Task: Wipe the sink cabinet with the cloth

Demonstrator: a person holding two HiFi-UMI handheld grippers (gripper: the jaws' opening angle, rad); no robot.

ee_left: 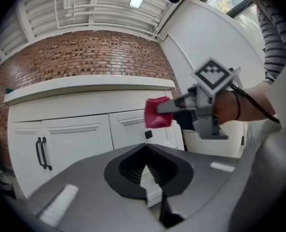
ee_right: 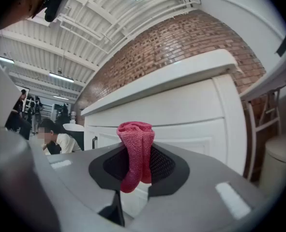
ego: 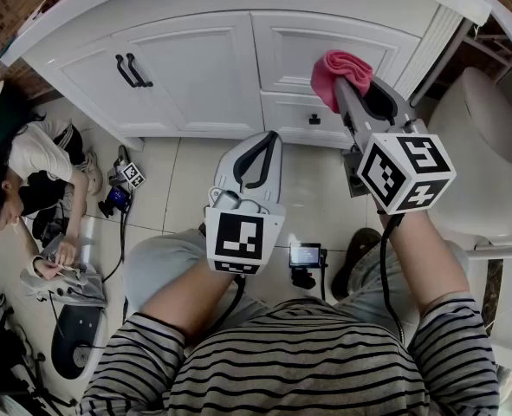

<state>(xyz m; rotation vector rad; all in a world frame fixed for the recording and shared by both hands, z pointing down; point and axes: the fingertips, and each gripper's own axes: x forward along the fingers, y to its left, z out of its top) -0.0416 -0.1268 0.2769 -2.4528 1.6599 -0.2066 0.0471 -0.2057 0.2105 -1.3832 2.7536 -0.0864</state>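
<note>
1. The right gripper (ego: 349,83) is clamping a pink knitted cloth (ego: 337,68), bunched into an upright fold.
2. The cloth is sitting just before the white sink cabinet's (ego: 205,69) right-hand front.
3. The left gripper (ego: 269,139) is hanging lower, jaws together, empty.

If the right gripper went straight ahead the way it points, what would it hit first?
Most likely the white cabinet, on its right-hand front. The cloth clamped in the right gripper sticks out past the jaws, so it would touch first. How close it already is can't be judged.
</note>
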